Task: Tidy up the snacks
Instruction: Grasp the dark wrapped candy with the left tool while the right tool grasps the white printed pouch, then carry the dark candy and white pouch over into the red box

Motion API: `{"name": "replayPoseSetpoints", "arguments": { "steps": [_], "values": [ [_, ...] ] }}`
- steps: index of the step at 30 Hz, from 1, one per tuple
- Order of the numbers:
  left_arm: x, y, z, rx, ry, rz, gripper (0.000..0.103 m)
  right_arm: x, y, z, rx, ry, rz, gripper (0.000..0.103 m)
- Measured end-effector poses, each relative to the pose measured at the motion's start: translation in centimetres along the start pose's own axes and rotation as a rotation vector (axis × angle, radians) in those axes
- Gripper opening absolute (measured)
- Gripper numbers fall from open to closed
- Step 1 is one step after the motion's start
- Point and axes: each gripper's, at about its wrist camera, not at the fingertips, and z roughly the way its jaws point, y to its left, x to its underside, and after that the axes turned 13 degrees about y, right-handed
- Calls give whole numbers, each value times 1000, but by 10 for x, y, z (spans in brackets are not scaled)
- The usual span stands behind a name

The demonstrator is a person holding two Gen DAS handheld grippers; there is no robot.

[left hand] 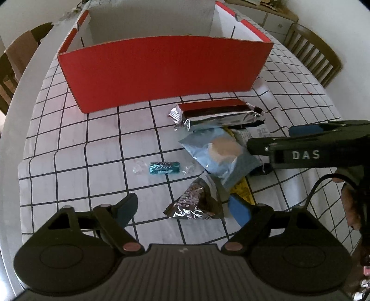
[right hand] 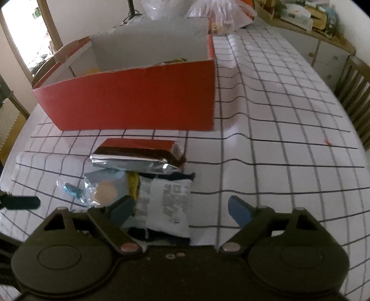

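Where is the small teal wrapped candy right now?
In the left wrist view, the small teal wrapped candy lies alone on the checked tablecloth, left of the light-blue snack packet.

Bare tablecloth [right hand: 289, 129] right of snack pile [right hand: 148, 185]; red box [right hand: 129, 101] probably blocking beyond

One red box [left hand: 161, 71], one teal candy [left hand: 164, 167], five snack packets [left hand: 219, 157], two chairs [left hand: 316, 55].

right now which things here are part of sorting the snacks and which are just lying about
Job:
red box
silver bar
blue pouch
teal candy
brown triangular packet
white packet

Lying about:
chair
plastic bags
shelf clutter
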Motion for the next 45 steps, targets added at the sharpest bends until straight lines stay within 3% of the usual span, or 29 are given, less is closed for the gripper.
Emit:
{"name": "replayPoseSetpoints", "arguments": {
  "steps": [4, 13, 17, 25, 45],
  "values": [
    [-3, 2, 5, 8, 20, -15, 70, -5, 2, 8, 8, 15, 16, 81],
    [-4, 1, 9, 28, 35, 2, 59, -5, 7, 11, 26, 19, -24, 73],
    [-5, 2, 9, 43, 39, 7, 53, -2, 2, 12, 51, 22, -25, 57],
    [-5, -2, 9, 61, 41, 30, 36, 3, 7, 9, 73, 10, -47, 48],
    [20, 15, -15, 115, 17, -55, 27, 38, 5, -35, 9, -55, 46, 45]
  ]
}}
